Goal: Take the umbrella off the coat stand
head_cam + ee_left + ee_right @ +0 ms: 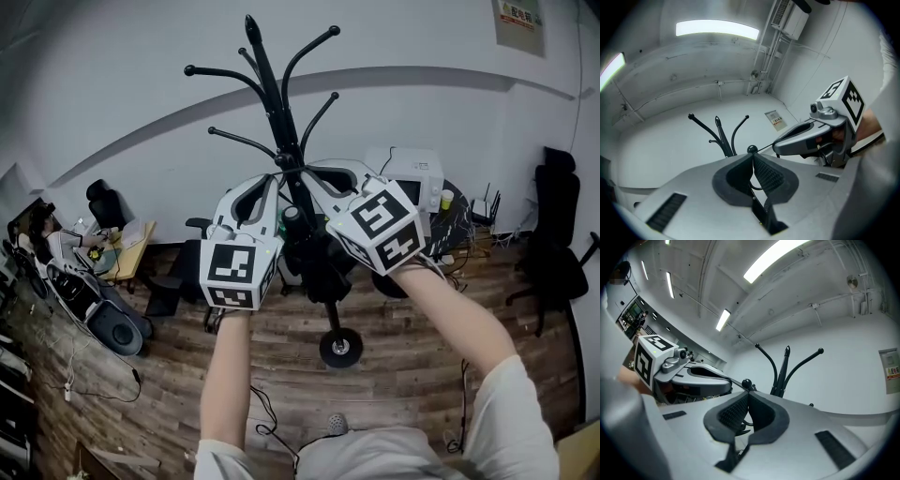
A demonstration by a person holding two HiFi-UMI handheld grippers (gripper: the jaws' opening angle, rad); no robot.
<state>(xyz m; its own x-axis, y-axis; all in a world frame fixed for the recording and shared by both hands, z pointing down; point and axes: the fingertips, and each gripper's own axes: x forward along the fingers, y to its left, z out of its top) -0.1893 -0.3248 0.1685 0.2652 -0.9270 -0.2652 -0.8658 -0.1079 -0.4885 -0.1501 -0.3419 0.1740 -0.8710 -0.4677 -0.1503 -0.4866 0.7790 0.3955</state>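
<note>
A black coat stand (281, 103) with curved ball-tipped hooks rises in front of me. The folded black umbrella (319, 258) hangs against its pole. My left gripper (274, 180) and right gripper (309, 173) meet tip to tip at the pole, both shut. In the left gripper view a thin cord (768, 146) runs taut from my left gripper (752, 157) past a hook ball (752, 149) to the right one (777, 147). The right gripper view shows its jaws (747, 394) pressed together below the same ball (746, 383). The cord's join to the umbrella is hidden.
The stand's round base (339, 347) sits on a wood floor. A white microwave (412, 178) and a yellow cup (446, 199) stand behind it. Black office chairs (555, 225) are at the right. A desk (127, 248), bags and cables lie at the left.
</note>
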